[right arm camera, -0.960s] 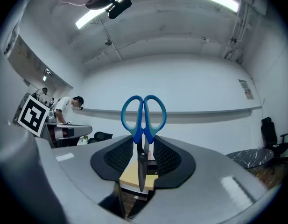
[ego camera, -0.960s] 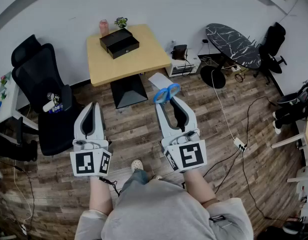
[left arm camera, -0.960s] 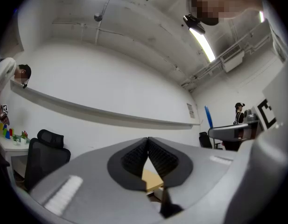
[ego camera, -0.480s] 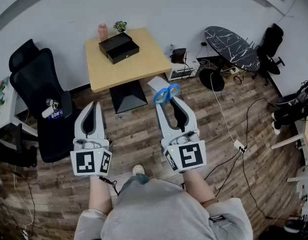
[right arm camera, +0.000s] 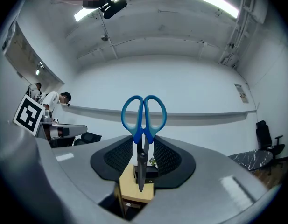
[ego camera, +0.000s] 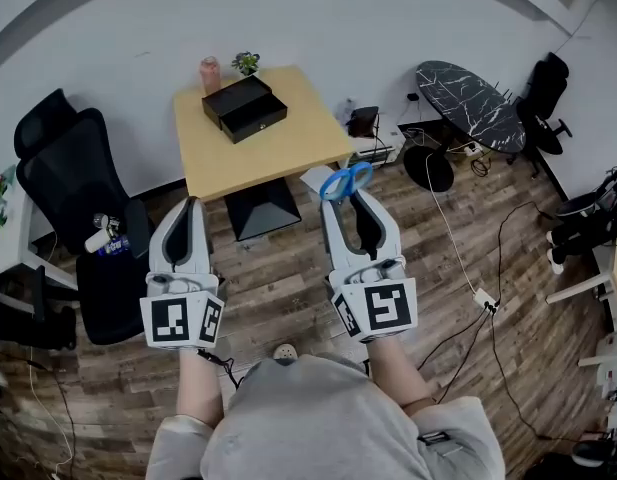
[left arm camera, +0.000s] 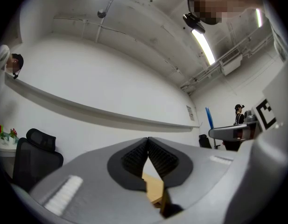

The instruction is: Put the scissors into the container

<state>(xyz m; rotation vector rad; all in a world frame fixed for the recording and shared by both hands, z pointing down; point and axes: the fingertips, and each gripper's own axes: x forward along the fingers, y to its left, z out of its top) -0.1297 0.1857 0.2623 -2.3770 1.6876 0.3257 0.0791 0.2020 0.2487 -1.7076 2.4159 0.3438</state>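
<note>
Grey left gripper (ego camera: 191, 206) pressed together, empty. Black container (ego camera: 244, 108) sits on desk (ego camera: 278, 153), apart from both grippers. Right gripper (ego camera: 354, 194) pinches scissors (ego camera: 345, 181). Head view shows only the blue handles; right gripper view shows the blades pointing down between the pads.

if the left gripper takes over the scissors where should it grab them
Probably the scissors' blue handle loops, approached from the left: they stand clear beyond the right gripper's tips, while the closed blades are clamped between its jaws.

Blue-handled scissors (right arm camera: 143, 136), closed, handles up, in the right tongs (ego camera: 351, 200); black container (ego camera: 244, 108) on the tan table (ego camera: 278, 150).
</note>
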